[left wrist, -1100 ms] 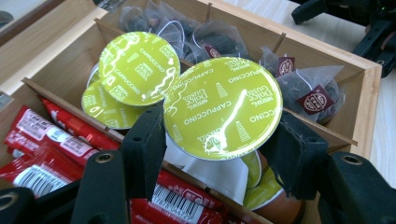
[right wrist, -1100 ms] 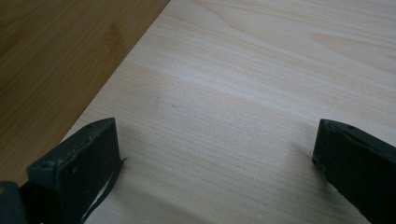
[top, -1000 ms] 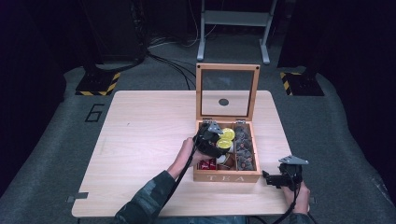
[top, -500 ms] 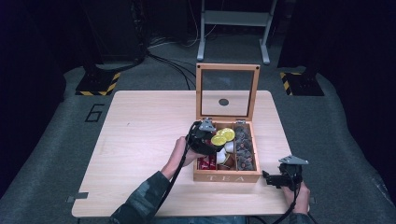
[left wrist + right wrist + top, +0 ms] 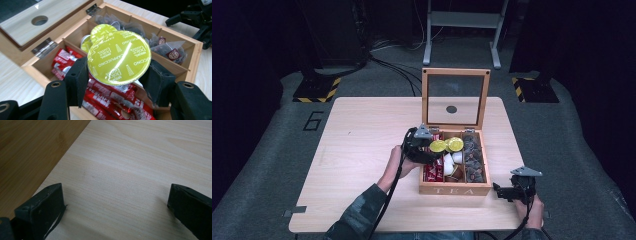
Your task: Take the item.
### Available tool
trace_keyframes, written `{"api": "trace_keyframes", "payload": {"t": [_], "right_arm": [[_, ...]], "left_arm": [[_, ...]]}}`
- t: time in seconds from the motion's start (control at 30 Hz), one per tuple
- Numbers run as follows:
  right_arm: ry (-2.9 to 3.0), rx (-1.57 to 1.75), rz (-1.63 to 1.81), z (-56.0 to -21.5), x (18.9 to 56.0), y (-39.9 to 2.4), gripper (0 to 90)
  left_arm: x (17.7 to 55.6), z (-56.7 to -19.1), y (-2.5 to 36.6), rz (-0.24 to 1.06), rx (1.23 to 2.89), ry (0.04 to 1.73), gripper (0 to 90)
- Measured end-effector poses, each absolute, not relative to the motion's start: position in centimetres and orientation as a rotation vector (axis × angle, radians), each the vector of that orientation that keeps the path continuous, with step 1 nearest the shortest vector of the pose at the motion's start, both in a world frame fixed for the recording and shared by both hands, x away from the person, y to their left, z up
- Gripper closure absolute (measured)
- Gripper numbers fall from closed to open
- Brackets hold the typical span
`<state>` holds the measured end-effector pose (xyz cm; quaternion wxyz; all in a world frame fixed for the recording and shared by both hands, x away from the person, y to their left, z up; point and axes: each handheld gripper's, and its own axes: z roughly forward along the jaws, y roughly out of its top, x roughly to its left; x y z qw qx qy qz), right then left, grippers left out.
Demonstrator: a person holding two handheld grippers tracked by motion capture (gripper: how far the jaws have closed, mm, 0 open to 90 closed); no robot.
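A wooden tea box [image 5: 455, 190] stands open on the table, its glass lid [image 5: 455, 100] upright. My left gripper [image 5: 426, 146] hovers over the box's left compartment, shut on a yellow cappuccino capsule [image 5: 438, 146]. In the left gripper view the capsule [image 5: 119, 57] sits foil-up between the gripper's [image 5: 117, 77] two pads. A second yellow capsule [image 5: 455, 144] lies in the middle compartment behind it. My right gripper [image 5: 511, 192] rests low at the box's right front corner, and in its own view the right gripper [image 5: 115, 205] is open over bare table.
Red sachets [image 5: 105, 92] fill the left compartment, white capsules [image 5: 451, 161] the middle, and tea bags [image 5: 473, 159] the right. The box's side wall [image 5: 27, 147] is close on the right gripper's left. The light wooden table [image 5: 357, 150] stretches to the left.
My left gripper has lifted slightly and shifted left over the box with the yellow capsule in it. The right gripper has stayed put.
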<state>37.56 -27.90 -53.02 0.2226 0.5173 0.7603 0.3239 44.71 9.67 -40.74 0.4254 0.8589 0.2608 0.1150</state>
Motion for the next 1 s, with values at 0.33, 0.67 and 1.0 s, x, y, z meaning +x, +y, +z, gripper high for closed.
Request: {"api": "trace_keyframes", "payload": {"t": [0.33, 0.67, 1.0], "right_arm": [[2.100, 1.429, 0.894, -53.0, 37.6, -27.9, 0.2], [2.099, 1.429, 0.894, -53.0, 37.6, -27.9, 0.2], [2.099, 1.430, 0.894, -53.0, 37.6, -27.9, 0.1]], "left_arm": [[44.9, -40.3, 12.1, 0.329, 2.112, 0.707, 40.6], [44.8, -40.2, 13.9, 0.355, 2.084, 0.749, 40.6], [45.0, -40.2, 16.4, 0.408, 2.050, 0.811, 40.6]]}}
